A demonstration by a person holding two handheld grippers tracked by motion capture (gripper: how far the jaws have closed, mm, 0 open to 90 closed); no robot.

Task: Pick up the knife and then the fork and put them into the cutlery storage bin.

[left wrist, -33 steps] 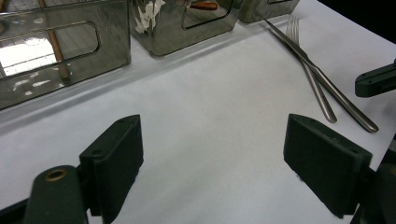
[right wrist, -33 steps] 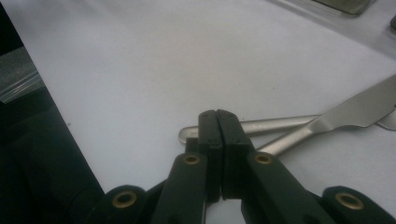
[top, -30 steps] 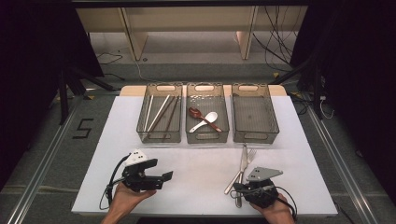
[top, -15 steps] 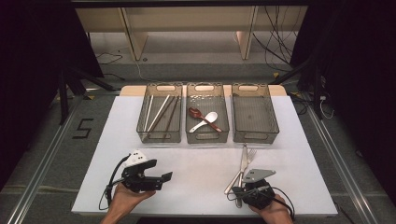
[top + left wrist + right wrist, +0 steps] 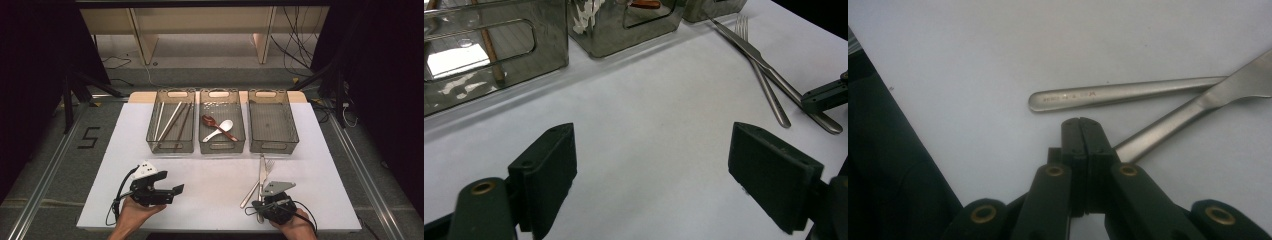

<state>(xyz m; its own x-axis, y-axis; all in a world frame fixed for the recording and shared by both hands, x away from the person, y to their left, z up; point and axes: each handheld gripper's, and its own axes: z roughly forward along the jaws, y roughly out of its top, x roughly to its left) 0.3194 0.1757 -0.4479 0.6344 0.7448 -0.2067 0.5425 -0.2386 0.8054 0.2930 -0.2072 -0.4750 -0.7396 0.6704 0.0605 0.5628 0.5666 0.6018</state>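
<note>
A metal fork [image 5: 268,167] and knife [image 5: 261,165] lie crossed on the white table [image 5: 215,180] at the front right. My right gripper [image 5: 255,205] rests low over their handle ends with its jaws pressed together. In the right gripper view the shut jaws [image 5: 1083,122] sit over the knife handle [image 5: 1173,125], which runs under them, and the fork handle [image 5: 1128,93] lies just beyond. I see nothing between the pads. My left gripper [image 5: 175,192] hovers at the front left, jaws wide apart [image 5: 651,140] over bare table, pointing toward the fork [image 5: 764,85] and knife [image 5: 744,45].
Three clear bins stand in a row at the back: the left bin [image 5: 151,135] holds chopsticks, the middle bin [image 5: 222,146] a brown spoon and a white spoon, and the right bin [image 5: 272,142] holds nothing. The table's front edge runs close behind both hands.
</note>
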